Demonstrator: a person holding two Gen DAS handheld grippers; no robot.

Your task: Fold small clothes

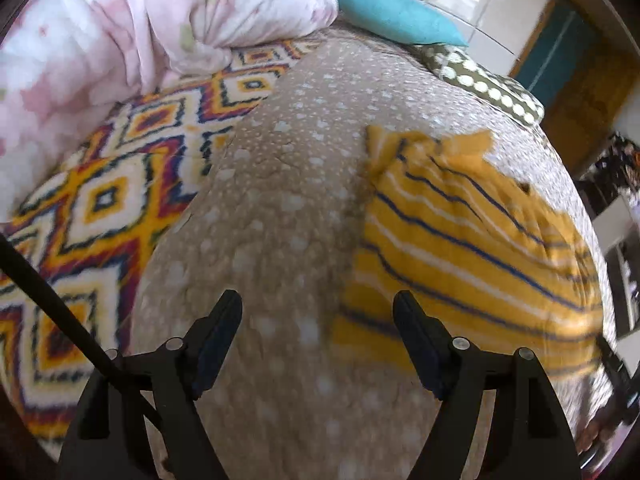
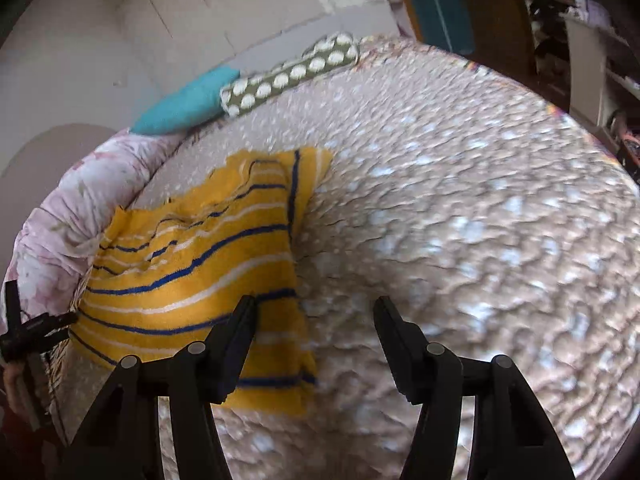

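Note:
A small yellow garment [image 1: 472, 248] with blue and white stripes lies rumpled on the tan spotted bed cover [image 1: 280, 200]. My left gripper [image 1: 318, 304] is open and empty, above the cover just left of the garment's near edge. In the right wrist view the garment [image 2: 192, 280] lies left of centre. My right gripper [image 2: 314, 308] is open and empty, with its left finger [image 2: 236, 340] over the garment's near right corner. The other gripper shows small at the left edge of the right wrist view [image 2: 28, 332].
A pink floral quilt [image 1: 140, 28] is bunched at the back left. A patterned blanket [image 1: 100, 200] lies left of the cover. A teal pillow [image 1: 392, 12] and a dotted pillow [image 1: 488, 84] sit at the far edge by the tiled wall. A door [image 1: 560, 56] stands at right.

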